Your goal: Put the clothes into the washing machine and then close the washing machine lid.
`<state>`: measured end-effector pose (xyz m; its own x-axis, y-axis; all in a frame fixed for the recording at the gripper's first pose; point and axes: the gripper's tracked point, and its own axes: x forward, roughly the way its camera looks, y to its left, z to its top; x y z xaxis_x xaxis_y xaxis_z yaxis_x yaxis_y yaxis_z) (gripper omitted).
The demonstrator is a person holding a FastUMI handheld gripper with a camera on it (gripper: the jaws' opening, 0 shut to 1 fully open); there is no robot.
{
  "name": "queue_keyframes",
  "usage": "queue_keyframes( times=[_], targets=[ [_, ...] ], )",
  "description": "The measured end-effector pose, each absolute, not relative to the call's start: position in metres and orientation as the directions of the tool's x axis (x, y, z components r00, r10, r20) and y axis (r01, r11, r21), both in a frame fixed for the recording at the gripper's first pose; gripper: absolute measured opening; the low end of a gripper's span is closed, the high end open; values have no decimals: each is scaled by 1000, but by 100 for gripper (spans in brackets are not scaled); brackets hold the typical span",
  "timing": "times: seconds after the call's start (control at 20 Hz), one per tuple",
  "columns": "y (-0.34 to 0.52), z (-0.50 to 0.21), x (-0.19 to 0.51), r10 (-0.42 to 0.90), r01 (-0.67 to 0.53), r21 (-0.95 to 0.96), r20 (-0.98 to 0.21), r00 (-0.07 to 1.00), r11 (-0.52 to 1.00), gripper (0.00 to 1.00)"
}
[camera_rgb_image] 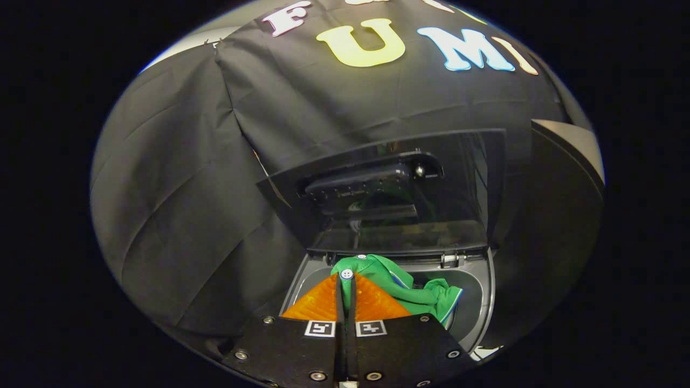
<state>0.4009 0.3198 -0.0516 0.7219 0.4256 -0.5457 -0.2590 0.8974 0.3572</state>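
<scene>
Over the washer (480, 318), hand-held gripper (345, 277) clenched on the shirt (401, 293), fingers pressed together with a fold of green cloth and a white button caught at the tips. Shirt bunched just past the fingers, draped to the right and down toward the open drum (469, 291), most of it above or at the grey rim, not clearly inside; how deep it hangs cannot be told. Lid (388, 194) standing raised at the far side, glossy and dark, hinged along the far rim. Black cloth wall behind and to the left. Risks, as a judgement: letting go from this height may leave a sleeve or hem lying over the near or right rim, so that the lid later shuts on cloth and fails to seat. Thin pinch near the collar may slip, dropping the shirt early and off centre. Button caught between the tips may snag on release and drag the cloth back out. Lowering too far forward may knock the raised lid or its hinge. Pose: gripper pointed forward and tilted down toward the opening, held level across, fingers side by side, centred over the near left part of the drum.
</scene>
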Motion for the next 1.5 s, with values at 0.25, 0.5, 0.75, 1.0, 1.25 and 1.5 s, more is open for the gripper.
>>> queue_keyframes(
  times=[0.25, 0.5, 0.75, 1.0, 1.25, 1.5],
  targets=[
    [326, -92, 396, 385, -234, 315, -610, 693, 920, 1],
    [328, -137, 385, 345, -210, 276, -682, 645, 938, 3],
    [331, -156, 379, 349, -228, 265, -700, 623, 937, 25],
    [321, -149, 371, 303, -233, 197, -696, 651, 952, 97],
    [321, -124, 379, 308, -272, 156, -624, 718, 950, 96],
    [324, -74, 391, 321, -304, 117, -492, 809, 946, 96]
  ],
)
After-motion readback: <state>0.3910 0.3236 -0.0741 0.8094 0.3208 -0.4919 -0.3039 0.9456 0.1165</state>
